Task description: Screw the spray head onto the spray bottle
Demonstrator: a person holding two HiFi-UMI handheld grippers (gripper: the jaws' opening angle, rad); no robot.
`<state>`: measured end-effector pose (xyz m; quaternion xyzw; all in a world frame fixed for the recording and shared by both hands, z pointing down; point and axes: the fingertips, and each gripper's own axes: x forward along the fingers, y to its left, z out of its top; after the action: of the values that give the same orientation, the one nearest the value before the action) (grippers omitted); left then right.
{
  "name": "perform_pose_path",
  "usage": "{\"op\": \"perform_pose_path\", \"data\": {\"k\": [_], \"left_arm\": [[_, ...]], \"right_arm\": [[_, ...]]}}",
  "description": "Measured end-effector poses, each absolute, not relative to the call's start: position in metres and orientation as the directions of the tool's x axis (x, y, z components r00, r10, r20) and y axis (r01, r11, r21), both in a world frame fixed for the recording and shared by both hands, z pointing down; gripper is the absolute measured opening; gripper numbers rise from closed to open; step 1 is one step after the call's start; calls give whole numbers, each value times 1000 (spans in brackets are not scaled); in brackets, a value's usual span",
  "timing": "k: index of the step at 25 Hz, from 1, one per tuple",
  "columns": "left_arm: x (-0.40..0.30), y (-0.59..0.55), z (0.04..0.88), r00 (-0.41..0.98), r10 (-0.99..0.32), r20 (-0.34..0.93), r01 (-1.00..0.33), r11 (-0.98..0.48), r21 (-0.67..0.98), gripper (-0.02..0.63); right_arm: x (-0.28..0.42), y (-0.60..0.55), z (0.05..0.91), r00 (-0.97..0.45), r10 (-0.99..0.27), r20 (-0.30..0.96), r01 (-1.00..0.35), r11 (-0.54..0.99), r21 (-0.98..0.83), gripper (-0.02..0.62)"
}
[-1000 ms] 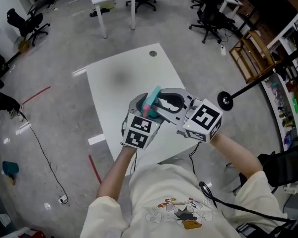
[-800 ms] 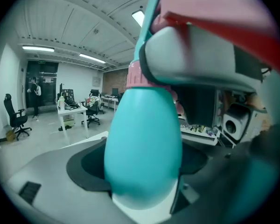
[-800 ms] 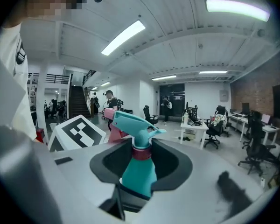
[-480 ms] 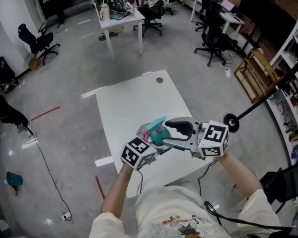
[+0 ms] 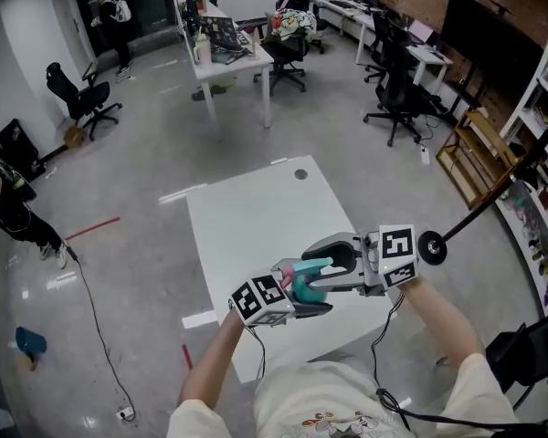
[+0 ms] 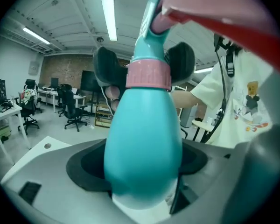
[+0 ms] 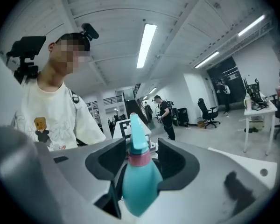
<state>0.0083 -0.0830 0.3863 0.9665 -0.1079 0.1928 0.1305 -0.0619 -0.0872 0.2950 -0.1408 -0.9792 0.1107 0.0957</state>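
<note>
My left gripper is shut on the round body of a teal spray bottle and holds it above the near part of the white table. In the left gripper view the bottle fills the jaws, and its pink collar joins the teal spray head above. My right gripper faces it from the other side. Its jaws have just been opening, and its pads stand apart on either side of the collar and spray head without pressing.
A black stand with a round foot rises just right of my right hand. Office chairs and a desk stand beyond the table, shelves line the right side, and a person stands at the left edge.
Both grippers have turned and drifted toward the table's near edge with the bottle. The right jaws have spread wider around the bottle's top. The spray head now points right in the head view.
</note>
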Motion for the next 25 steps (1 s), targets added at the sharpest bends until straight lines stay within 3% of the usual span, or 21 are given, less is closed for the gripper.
{"op": "perform_pose_path", "data": {"k": [1, 2, 9, 15, 25], "left_arm": [[8, -84, 385, 905, -153, 398, -253, -943, 214, 405], [7, -85, 385, 904, -151, 400, -253, -943, 215, 405], [-2, -106, 398, 866, -254, 432, -378, -896, 231, 405], [-22, -140, 401, 730, -492, 475, -618, -772, 150, 405], [-16, -142, 396, 741, -493, 456, -611, -776, 154, 405]], "right_arm": [[-62, -86, 297, -937, 303, 172, 262, 939, -224, 204], [-63, -85, 298, -935, 302, 187, 263, 943, -204, 146], [-67, -103, 309, -957, 179, 227, 143, 975, -168, 140], [-73, -126, 308, -961, 1, 278, -35, 992, -124, 130], [-71, -125, 303, -963, -31, 266, -55, 995, -83, 129]]}}
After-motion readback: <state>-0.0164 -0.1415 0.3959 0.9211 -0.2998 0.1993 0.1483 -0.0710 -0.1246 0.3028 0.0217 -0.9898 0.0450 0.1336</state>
